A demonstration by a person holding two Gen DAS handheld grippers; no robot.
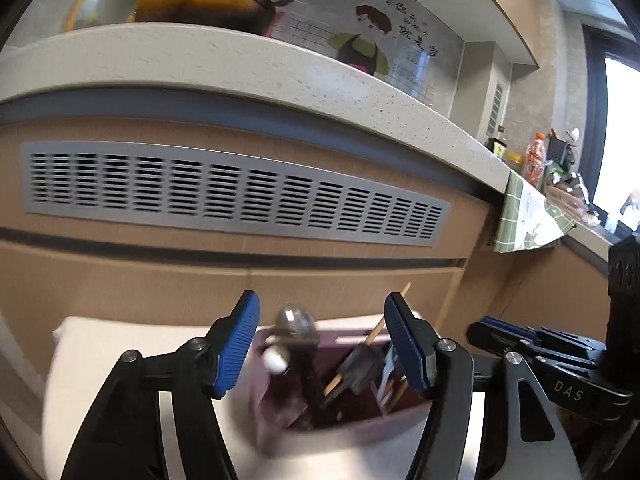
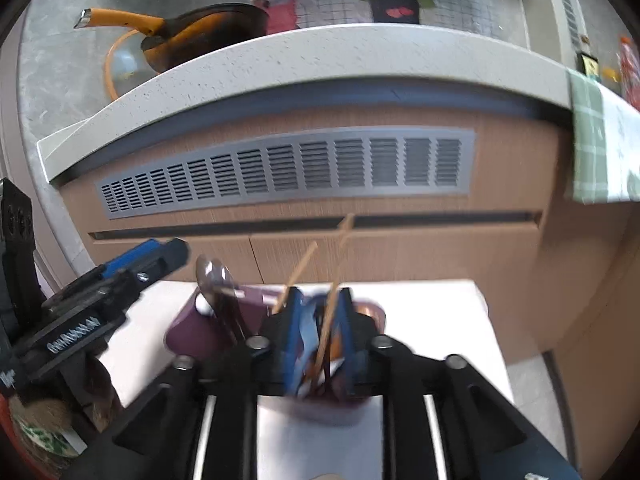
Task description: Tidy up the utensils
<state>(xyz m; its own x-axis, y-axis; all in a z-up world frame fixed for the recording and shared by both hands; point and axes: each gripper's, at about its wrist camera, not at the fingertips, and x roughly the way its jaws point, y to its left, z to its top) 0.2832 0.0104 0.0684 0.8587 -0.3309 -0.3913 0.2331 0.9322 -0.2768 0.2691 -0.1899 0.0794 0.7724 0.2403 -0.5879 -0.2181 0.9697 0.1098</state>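
Note:
A maroon utensil holder (image 1: 280,420) stands on a small white table (image 1: 100,360). It holds a metal spoon (image 1: 294,320), a dark-handled utensil (image 1: 360,364) and chopsticks (image 1: 378,330). My left gripper (image 1: 320,344) is open, its blue pads on either side of the holder's top, just above it. My right gripper (image 2: 318,332) is nearly closed around a wooden chopstick (image 2: 340,264) over the holder (image 2: 188,328). A second chopstick (image 2: 298,274) and the spoon (image 2: 212,276) stick up from the holder. The right gripper also shows in the left wrist view (image 1: 520,340).
A kitchen counter (image 1: 240,64) with a vented cabinet front (image 1: 224,192) rises behind the table. An orange-handled pan (image 2: 192,36) sits on the counter. A green checked cloth (image 1: 520,216) hangs over the counter's right part, with bottles (image 1: 534,156) beyond.

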